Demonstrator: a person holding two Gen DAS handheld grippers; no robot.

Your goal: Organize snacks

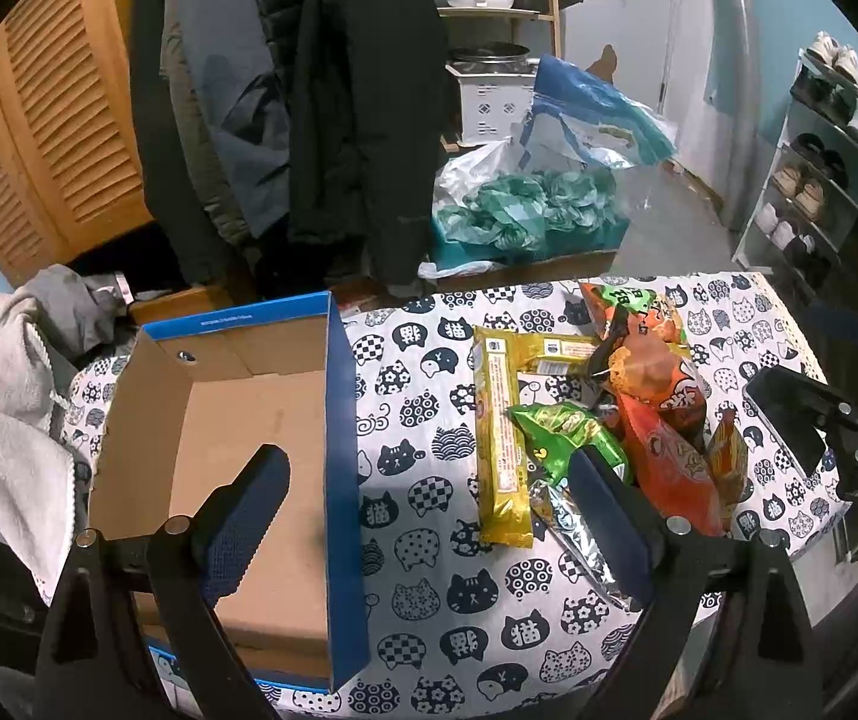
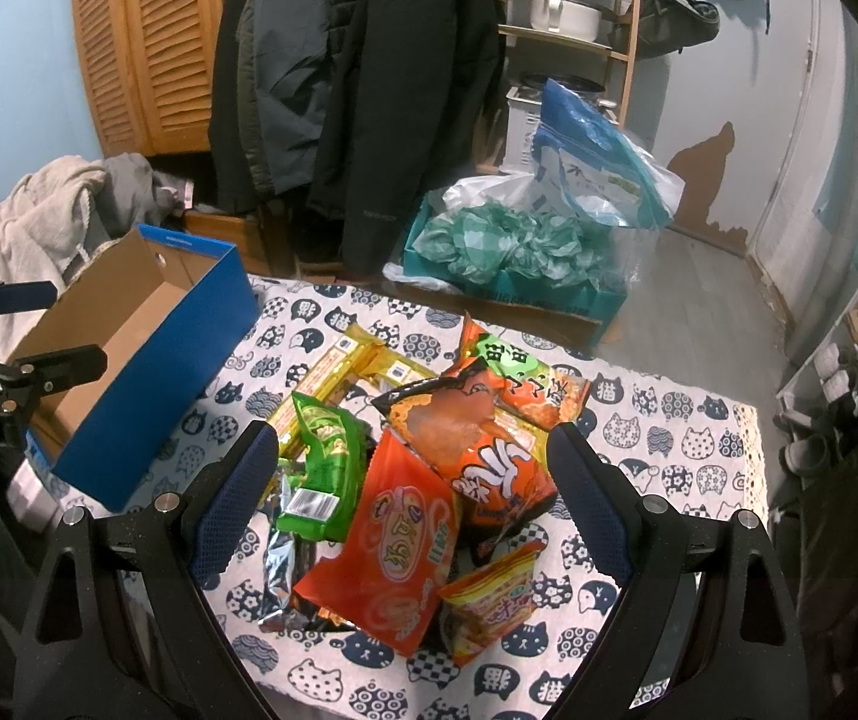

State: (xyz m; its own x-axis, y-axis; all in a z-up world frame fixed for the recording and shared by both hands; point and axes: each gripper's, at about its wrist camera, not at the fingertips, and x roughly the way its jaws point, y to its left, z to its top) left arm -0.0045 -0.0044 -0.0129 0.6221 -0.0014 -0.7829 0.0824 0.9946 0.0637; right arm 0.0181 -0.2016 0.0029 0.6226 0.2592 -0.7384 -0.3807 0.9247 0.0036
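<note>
Fingers spread wide (both empty).

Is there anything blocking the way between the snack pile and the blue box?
Nothing visible does. The snack pile lies on the cat-print cloth, and only bare cloth separates it from the open blue box. The box looks empty; its near wall must be cleared from above.

Dark coats hang in the middle of the room. Left of the coats is a wooden slatted door, and right of them a white pot sits on a shelf. Below and right of the coats, a box of green plastic bags sits on the floor.
</note>
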